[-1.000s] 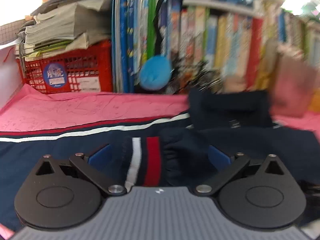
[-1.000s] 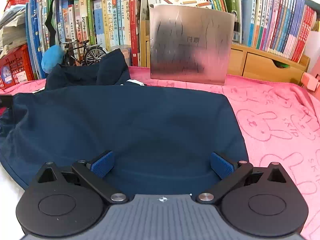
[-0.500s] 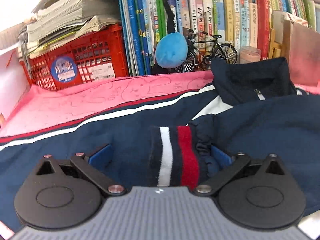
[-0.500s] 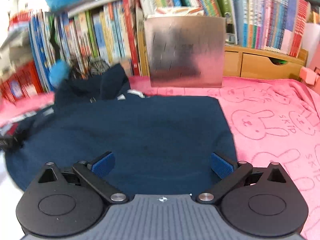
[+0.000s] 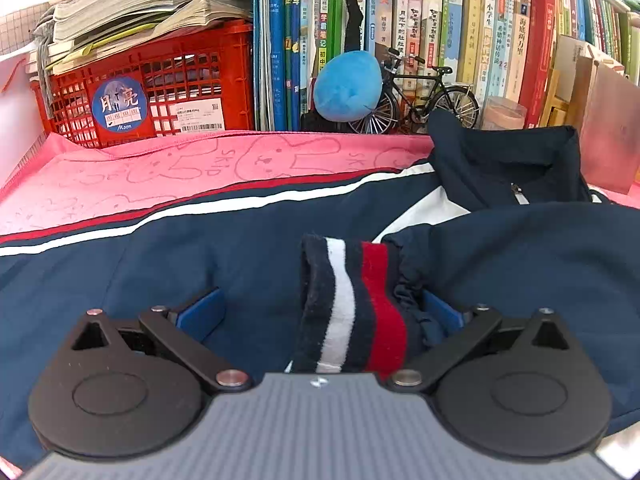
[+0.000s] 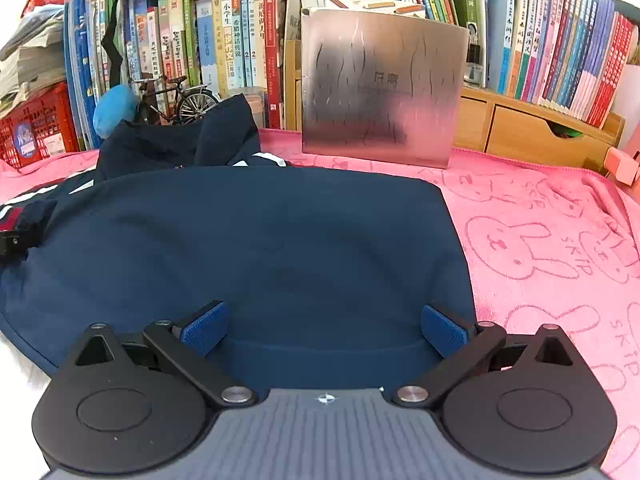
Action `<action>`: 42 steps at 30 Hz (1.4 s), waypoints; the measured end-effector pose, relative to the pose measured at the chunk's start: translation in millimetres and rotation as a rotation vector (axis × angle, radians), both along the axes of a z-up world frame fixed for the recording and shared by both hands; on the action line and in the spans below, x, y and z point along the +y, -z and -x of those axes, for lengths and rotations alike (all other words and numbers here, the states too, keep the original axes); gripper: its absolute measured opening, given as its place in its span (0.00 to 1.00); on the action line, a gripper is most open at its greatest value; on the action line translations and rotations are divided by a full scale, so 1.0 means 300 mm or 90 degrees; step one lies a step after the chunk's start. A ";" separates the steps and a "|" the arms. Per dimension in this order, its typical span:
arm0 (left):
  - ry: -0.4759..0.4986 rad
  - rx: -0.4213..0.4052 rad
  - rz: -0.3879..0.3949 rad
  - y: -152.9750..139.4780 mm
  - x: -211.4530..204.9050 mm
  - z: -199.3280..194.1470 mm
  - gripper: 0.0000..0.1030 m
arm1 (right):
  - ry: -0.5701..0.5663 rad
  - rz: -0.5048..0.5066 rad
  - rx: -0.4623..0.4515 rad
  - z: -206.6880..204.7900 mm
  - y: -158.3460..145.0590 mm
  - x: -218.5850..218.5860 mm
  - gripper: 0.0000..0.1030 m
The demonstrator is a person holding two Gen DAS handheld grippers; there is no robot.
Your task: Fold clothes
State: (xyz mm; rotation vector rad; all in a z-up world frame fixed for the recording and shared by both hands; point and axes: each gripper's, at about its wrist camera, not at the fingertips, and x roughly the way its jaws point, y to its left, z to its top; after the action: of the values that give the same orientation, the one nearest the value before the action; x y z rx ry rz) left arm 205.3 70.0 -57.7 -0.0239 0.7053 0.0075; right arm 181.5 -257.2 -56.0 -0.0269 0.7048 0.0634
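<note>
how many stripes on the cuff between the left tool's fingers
2 coloured stripes on the navy cuff, which lies between the open fingers of the left tool: one white on the left and one red on the right. Any on the cuff's underside are hidden.

The jacket [image 5: 208, 264] is showing navy blue, with a white and a red stripe running along its sleeve, and its cuff [image 5: 352, 304] is banding navy, white, navy, red. The towel [image 6: 540, 248] under it is glowing pink with darker pink rabbit outlines. The crate [image 5: 160, 88] is showing bright red, the plush ball [image 5: 348, 86] sky blue, the bicycle model [image 5: 424, 92] black, and the gripper pads [image 6: 204, 328] are showing blue on black arms
</note>
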 end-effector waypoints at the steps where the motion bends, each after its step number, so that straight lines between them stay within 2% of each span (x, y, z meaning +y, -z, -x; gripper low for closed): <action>1: -0.003 -0.001 0.008 -0.016 0.009 0.022 1.00 | 0.001 -0.001 0.000 0.000 0.000 0.000 1.00; 3: -0.008 -0.003 0.026 -0.048 0.026 0.067 1.00 | 0.002 -0.001 0.001 0.000 0.000 0.000 1.00; 6: 0.023 -0.013 0.047 -0.123 0.062 0.174 1.00 | 0.003 -0.001 0.001 -0.002 -0.001 0.002 1.00; 9: 0.039 -0.027 0.036 -0.186 0.128 0.289 1.00 | 0.004 0.001 0.001 -0.001 -0.002 0.003 1.00; 10: 0.026 -0.036 0.022 -0.198 0.163 0.322 1.00 | 0.006 0.003 0.000 -0.001 -0.002 0.006 1.00; 13: -0.024 -0.056 0.002 -0.217 0.291 0.403 1.00 | 0.011 0.010 -0.002 0.003 -0.004 0.015 1.00; 17: -0.148 -0.055 -0.020 -0.181 0.533 0.477 1.00 | 0.017 0.012 -0.003 0.006 -0.005 0.017 1.00; 20: -0.252 -0.046 -0.015 -0.153 0.733 0.508 1.00 | 0.022 0.016 -0.004 0.008 -0.006 0.022 1.00; 23: -0.337 -0.033 0.038 -0.121 0.922 0.521 1.00 | 0.025 0.018 -0.005 0.008 -0.007 0.025 1.00; 26: -0.368 -0.003 0.148 -0.083 1.087 0.521 0.98 | 0.025 0.017 -0.004 0.007 -0.008 0.025 1.00; 28: -0.386 -0.003 0.184 -0.072 1.147 0.515 0.96 | 0.026 0.017 -0.004 0.007 -0.008 0.025 1.00; 30: -0.413 -0.001 0.188 -0.065 1.192 0.500 0.85 | 0.026 0.016 -0.004 0.006 -0.008 0.024 1.00; 31: -0.425 0.004 0.182 -0.063 1.207 0.488 0.73 | 0.026 0.016 -0.004 0.006 -0.008 0.024 1.00; 35: -0.451 0.006 0.207 -0.026 1.273 0.462 0.57 | 0.026 0.015 -0.004 0.006 -0.008 0.024 1.00; 37: -0.455 -0.004 0.213 -0.015 1.285 0.454 0.56 | 0.026 0.013 -0.003 0.004 -0.009 0.022 1.00; 39: -0.452 -0.020 0.223 -0.007 1.283 0.446 0.43 | 0.026 0.012 -0.003 0.003 -0.009 0.021 1.00; 40: -0.450 -0.028 0.229 -0.003 1.282 0.442 0.27 | 0.026 0.012 -0.003 0.003 -0.009 0.020 1.00; 41: -0.447 -0.057 0.243 0.001 1.275 0.442 0.22 | 0.026 0.011 -0.003 0.004 -0.009 0.020 1.00; 42: -0.447 -0.068 0.221 -0.002 1.255 0.436 0.21 | 0.026 0.011 -0.003 0.004 -0.009 0.020 1.00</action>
State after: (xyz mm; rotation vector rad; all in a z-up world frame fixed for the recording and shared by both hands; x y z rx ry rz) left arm 74.6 446.4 -57.2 -0.6004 0.5553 0.5529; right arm 180.3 -251.2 -53.3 -0.0288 0.7010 0.0176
